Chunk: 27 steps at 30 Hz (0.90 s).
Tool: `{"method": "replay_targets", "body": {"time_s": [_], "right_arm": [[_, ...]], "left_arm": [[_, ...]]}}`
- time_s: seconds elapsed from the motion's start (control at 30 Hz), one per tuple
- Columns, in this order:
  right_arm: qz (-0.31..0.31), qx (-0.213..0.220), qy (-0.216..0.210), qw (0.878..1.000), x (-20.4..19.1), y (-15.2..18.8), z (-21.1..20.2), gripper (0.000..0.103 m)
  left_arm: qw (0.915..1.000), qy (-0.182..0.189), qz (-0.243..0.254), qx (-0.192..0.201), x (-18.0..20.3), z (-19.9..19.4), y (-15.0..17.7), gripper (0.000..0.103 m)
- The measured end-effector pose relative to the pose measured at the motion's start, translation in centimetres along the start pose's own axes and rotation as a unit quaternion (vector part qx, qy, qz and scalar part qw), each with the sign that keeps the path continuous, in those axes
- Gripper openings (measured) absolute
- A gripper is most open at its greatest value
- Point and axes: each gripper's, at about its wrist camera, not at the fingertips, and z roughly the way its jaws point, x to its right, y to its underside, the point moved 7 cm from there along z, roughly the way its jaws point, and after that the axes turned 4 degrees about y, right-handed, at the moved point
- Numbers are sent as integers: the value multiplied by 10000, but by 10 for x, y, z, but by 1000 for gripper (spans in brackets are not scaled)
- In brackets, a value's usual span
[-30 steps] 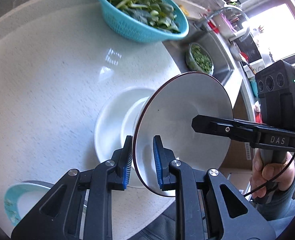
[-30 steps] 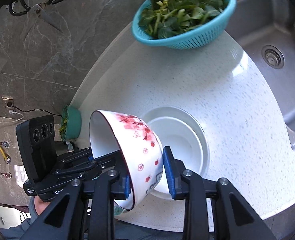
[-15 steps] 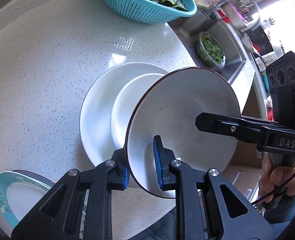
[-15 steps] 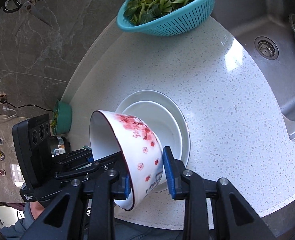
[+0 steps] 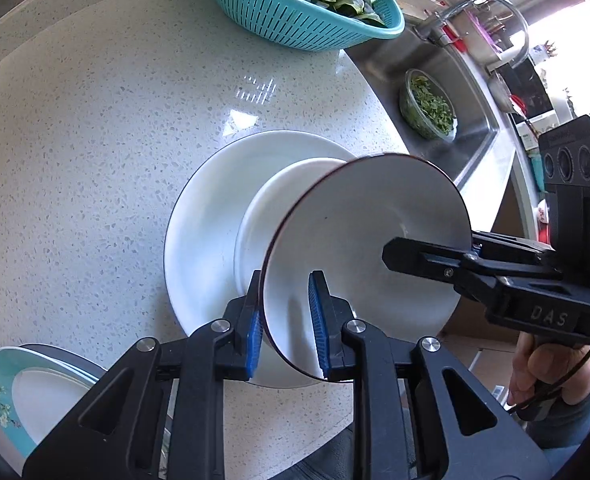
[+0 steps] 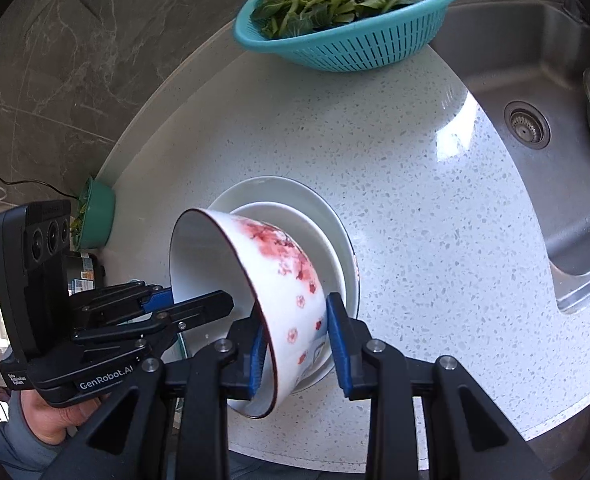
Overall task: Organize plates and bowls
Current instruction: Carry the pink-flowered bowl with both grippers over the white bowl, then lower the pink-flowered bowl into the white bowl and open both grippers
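Speckled white stone forms the tabletop (image 5: 95, 128), which curves toward a steel sink (image 6: 535, 60) under a dark marble wall. Both tools grip one bowl (image 6: 291, 280), white inside with red blossoms outside, tipped on its side over a stack of two white dishes: a wide plate (image 5: 203, 220) with a smaller white dish (image 5: 263, 208) nested in it. The bowl sits low over the stack; whether it touches cannot be told. The left hand-held gripper (image 5: 285, 322) is clamped on the bowl's rim, one blue pad inside and one outside. The right hand-held gripper (image 6: 297, 336) has just been opening: its left pad lies against the inside of the wall, while its right pad stands beside the blossom side, and contact there is unclear. "DAS" reads on the right tool's body, "GenRobot.AI" on the left one's. One teal colander (image 5: 307, 12) of greens stands at the back, one glass bowl of chopped greens (image 5: 429, 106) in the sink, and one teal-rimmed plate (image 5: 3, 392) at the near edge.
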Motion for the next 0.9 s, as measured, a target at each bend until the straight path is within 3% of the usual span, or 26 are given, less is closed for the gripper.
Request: {"method": "replay_targets", "body": {"time_s": [0.13,0.3,0.5,0.6,0.9], "right_arm": [[24,9,-31,10000,-3,1,-1,43],[-82,52,132,9999,-6,-1,-2,44],[-936,225,1135,9889,-20,-1,1,46],[-1044,291,1152,9874,-22,-1,3,49],[-897,368,1064,9896,-8,-11,0,25]], "left_arm": [[10000,-3,-32,20,-2,-1,-1,20],[9999,42,-95,56,-4,-2,-2,20],[9998,80,-109,133,-4,-6,-2,20],[9998,52,-133,159,-6,-8,-2,20],[9995,65,-134,285,-5,-11,4,25]]}}
